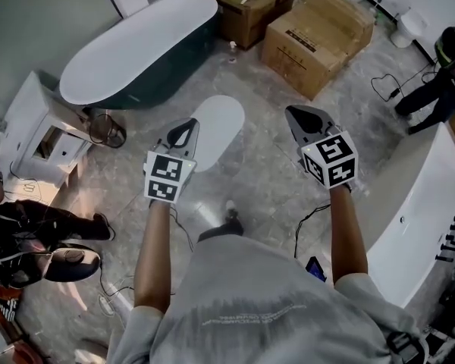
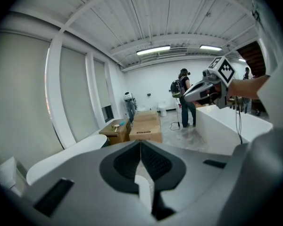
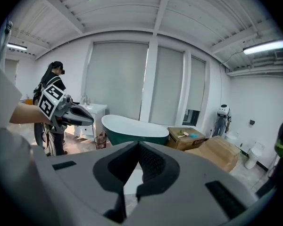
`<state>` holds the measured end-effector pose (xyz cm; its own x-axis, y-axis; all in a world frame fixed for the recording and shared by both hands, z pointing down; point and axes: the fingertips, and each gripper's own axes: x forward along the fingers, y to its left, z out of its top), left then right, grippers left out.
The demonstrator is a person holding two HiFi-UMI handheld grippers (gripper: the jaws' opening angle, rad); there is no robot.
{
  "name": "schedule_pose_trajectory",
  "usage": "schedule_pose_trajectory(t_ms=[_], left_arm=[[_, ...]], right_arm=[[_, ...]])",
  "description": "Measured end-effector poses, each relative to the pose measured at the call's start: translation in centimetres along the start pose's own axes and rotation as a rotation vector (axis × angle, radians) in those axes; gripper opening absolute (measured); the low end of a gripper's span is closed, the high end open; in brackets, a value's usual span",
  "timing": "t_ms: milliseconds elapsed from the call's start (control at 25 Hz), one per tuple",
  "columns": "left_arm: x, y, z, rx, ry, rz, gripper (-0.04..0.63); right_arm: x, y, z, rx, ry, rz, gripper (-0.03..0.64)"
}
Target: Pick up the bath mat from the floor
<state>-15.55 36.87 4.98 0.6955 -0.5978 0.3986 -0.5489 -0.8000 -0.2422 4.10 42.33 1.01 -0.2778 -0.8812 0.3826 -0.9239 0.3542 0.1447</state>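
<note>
The bath mat (image 1: 216,130) is a white oval lying flat on the grey marbled floor, ahead of the person's feet. Both grippers are held up in the air above the floor, well clear of it. My left gripper (image 1: 184,132) hovers over the mat's left edge in the head view, jaws shut and empty. My right gripper (image 1: 302,117) sits to the right of the mat, also shut with nothing in it. In the left gripper view the closed jaws (image 2: 140,149) point across the room, and the right gripper (image 2: 198,92) shows beyond. The right gripper view has its closed jaws (image 3: 138,150) and the left gripper (image 3: 83,118).
A dark green tub with a white rim (image 1: 136,48) stands beyond the mat. Cardboard boxes (image 1: 318,36) and a wooden crate (image 1: 254,10) lie behind. A white tub (image 1: 417,203) is on the right, a vanity (image 1: 34,131) on the left. Cables (image 1: 307,218) trail on the floor; people stand at both sides.
</note>
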Motion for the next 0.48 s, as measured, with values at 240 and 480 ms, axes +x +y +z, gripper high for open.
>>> schedule_pose_trajectory(t_ms=[240,480], left_arm=[[4.4,4.1,-1.5,-0.027,0.023,-0.023,0.017],[7.6,7.6,-3.2,-0.051,0.040,-0.034,0.017]], right_arm=[[5.6,-1.6,-0.6,0.027,0.038,0.015,0.014],[10.0,-2.4,-0.6,0.018,0.068,0.019,0.014]])
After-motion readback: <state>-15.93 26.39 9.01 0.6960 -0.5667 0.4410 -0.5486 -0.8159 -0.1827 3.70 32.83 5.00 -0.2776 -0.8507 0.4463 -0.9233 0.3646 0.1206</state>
